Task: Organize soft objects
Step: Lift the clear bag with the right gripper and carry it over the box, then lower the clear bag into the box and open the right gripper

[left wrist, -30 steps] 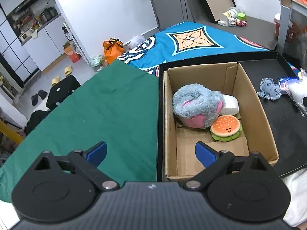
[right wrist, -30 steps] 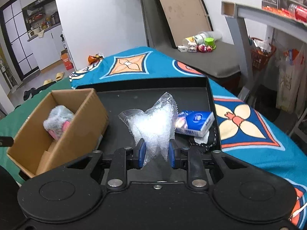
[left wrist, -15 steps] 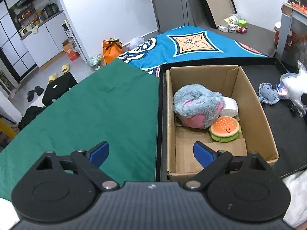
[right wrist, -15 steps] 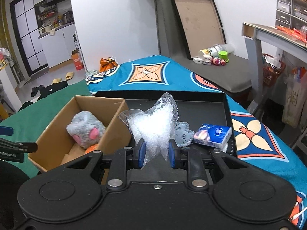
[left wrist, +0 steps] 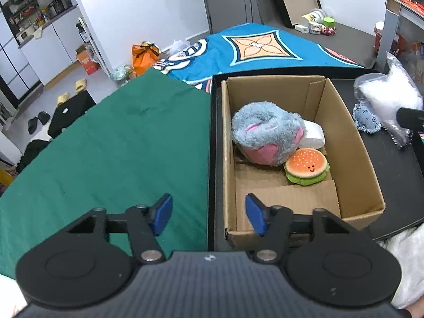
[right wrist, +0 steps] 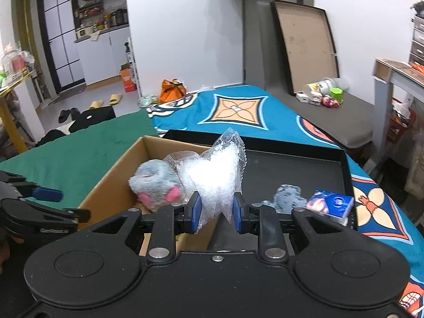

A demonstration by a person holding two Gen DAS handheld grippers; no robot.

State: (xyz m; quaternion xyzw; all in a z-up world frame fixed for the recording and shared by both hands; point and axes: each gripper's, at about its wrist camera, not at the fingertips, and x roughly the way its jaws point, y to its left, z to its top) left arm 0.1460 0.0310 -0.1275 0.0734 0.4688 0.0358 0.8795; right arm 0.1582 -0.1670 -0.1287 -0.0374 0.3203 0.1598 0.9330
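Observation:
My right gripper [right wrist: 216, 212] is shut on a clear plastic bag of white stuffing [right wrist: 212, 175] and holds it above the right rim of the cardboard box [right wrist: 111, 185]; the bag also shows in the left wrist view [left wrist: 389, 98]. The box [left wrist: 352, 145] holds a grey and pink plush [left wrist: 265, 135], a white soft item [left wrist: 314, 135] and a burger plush [left wrist: 307, 167]. My left gripper [left wrist: 208, 214] is open and empty, over the box's near left corner. A small grey plush [right wrist: 288, 198] and a blue tissue pack [right wrist: 331, 204] lie on the black tray [right wrist: 304, 164].
The box stands in the black tray [left wrist: 397, 185], beside a green cloth [left wrist: 119, 145] on the left. A blue patterned blanket [right wrist: 238, 108] lies beyond. A table leg [right wrist: 381, 111] and cluttered shelves stand at the right.
My right gripper has carried the bag left and up, from over the tray to over the box's right side. My left gripper's opening has narrowed somewhat and it stays near the box.

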